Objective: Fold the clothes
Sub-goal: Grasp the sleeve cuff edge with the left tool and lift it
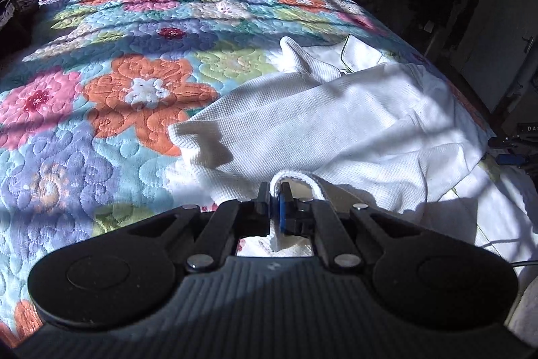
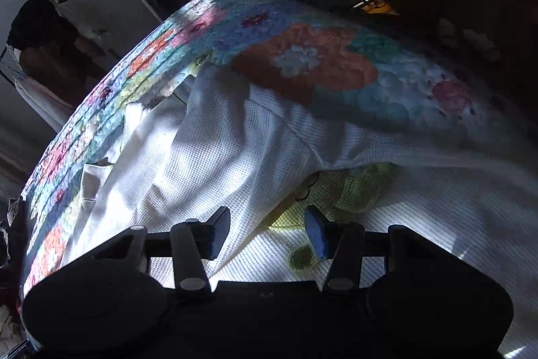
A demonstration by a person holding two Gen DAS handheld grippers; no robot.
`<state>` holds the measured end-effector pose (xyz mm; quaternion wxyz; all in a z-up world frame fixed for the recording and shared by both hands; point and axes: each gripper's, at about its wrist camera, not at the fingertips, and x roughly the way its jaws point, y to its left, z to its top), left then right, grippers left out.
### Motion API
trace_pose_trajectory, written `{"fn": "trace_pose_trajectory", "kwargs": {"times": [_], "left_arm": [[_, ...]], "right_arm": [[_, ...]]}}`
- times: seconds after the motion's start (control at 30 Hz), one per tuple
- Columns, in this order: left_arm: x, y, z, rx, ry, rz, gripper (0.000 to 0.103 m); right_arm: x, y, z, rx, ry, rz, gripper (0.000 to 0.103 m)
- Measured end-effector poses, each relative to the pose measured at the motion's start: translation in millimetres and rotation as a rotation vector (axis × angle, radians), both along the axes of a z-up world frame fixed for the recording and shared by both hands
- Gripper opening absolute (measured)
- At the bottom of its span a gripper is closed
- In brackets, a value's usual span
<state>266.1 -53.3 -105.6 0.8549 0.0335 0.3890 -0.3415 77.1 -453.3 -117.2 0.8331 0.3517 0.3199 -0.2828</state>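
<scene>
So I had the white waffle-knit garment (image 1: 336, 123) spread crumpled over the flower-patterned quilted bedspread (image 1: 101, 90), filling the right half of the left wrist view and most of the middle of the right wrist view. My left tongs (image 1: 276, 207) were pressed together on a rolled hem edge of that garment, low in the centre of the frame, with the fabric looping up over the tips. My right tongs (image 2: 267, 232) were spread wide and empty, hovering just above the cloth near a yellow-green printed patch (image 2: 349, 190) at lower centre.

My guess is I was mid-setup for a fold: one edge caught, second grip still needed. To do it well I'd say bring the right tongs down on the matching edge, not the middle of the fabric, and grab a single layer. Then pull both ends taut so the creases flatten before laying it over. That waffle knit looked stretchy and soft, so a shallow pinch could slip.
</scene>
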Motion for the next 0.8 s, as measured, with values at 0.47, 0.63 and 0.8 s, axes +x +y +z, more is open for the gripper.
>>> {"fn": "trace_pose_trajectory", "kwargs": {"times": [0.47,0.63,0.8], "left_arm": [[-12,-21,8,0.029,-0.005,-0.125,0.005],[-7,-18,0,0.041,0.031,-0.122,0.005],[-4,-16,-5,0.038,0.063,-0.104,0.005]], "right_arm": [[100,-49,30,-0.343,0.077,0.288,0.055],[153,-53,25,-0.254,0.096,0.306,0.055],[177,-42,11,-0.252,0.206,0.269,0.055]]}}
